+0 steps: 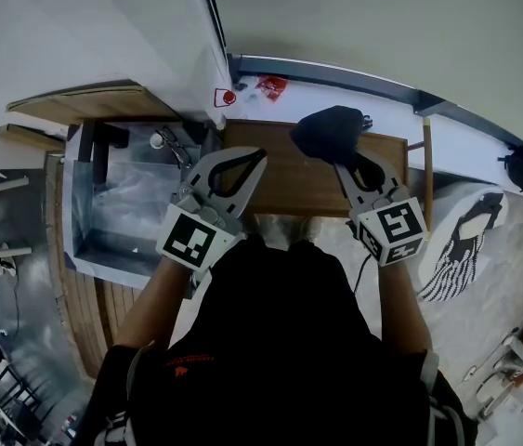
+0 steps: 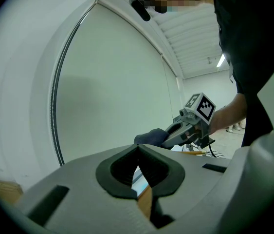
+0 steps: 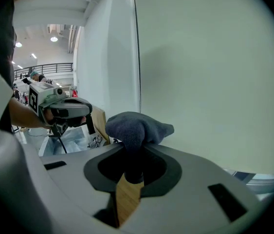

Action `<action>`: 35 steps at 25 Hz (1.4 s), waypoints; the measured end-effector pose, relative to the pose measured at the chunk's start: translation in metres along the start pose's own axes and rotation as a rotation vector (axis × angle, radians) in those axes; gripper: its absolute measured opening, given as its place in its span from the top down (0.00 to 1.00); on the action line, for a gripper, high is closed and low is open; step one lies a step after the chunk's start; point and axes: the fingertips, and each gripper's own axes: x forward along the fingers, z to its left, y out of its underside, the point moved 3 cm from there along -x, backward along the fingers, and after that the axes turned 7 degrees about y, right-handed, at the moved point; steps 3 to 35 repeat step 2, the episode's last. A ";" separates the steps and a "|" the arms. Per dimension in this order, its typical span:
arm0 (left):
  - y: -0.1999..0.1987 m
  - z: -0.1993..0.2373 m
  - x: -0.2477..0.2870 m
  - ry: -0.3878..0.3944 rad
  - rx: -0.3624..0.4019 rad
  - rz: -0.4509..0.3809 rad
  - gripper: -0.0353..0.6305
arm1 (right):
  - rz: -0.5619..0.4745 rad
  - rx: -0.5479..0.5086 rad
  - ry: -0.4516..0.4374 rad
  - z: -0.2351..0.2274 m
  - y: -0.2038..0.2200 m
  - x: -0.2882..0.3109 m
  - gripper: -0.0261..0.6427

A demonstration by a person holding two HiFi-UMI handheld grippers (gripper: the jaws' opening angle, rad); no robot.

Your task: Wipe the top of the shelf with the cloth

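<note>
**Wipe looks like it's just starting**

I'm pinching the cloth [image 1: 329,130] in my right gripper [image 1: 343,159] over the shelf [image 1: 280,191] top's far edge. My left gripper [image 1: 239,161] is hovering closed and empty. Next, I'm guessing: pressing down and sweeping across.

Grey left gripper [image 1: 259,156], right gripper [image 1: 340,162], marker cubes [image 1: 189,239], black shirt [image 1: 280,351]
</note>
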 end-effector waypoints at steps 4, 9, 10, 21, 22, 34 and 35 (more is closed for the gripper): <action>-0.001 0.000 0.003 0.001 -0.001 -0.002 0.92 | -0.001 -0.004 -0.006 -0.002 -0.001 0.001 0.87; -0.001 0.000 0.003 0.001 -0.001 -0.002 0.92 | -0.001 -0.004 -0.006 -0.002 -0.001 0.001 0.87; -0.001 0.000 0.003 0.001 -0.001 -0.002 0.92 | -0.001 -0.004 -0.006 -0.002 -0.001 0.001 0.87; -0.001 0.000 0.003 0.001 -0.001 -0.002 0.92 | -0.001 -0.004 -0.006 -0.002 -0.001 0.001 0.87; -0.001 0.000 0.003 0.001 -0.001 -0.002 0.92 | -0.001 -0.004 -0.006 -0.002 -0.001 0.001 0.87; -0.001 0.000 0.003 0.001 -0.001 -0.002 0.92 | -0.001 -0.004 -0.006 -0.002 -0.001 0.001 0.87; -0.001 0.000 0.003 0.001 -0.001 -0.002 0.92 | -0.001 -0.004 -0.006 -0.002 -0.001 0.001 0.87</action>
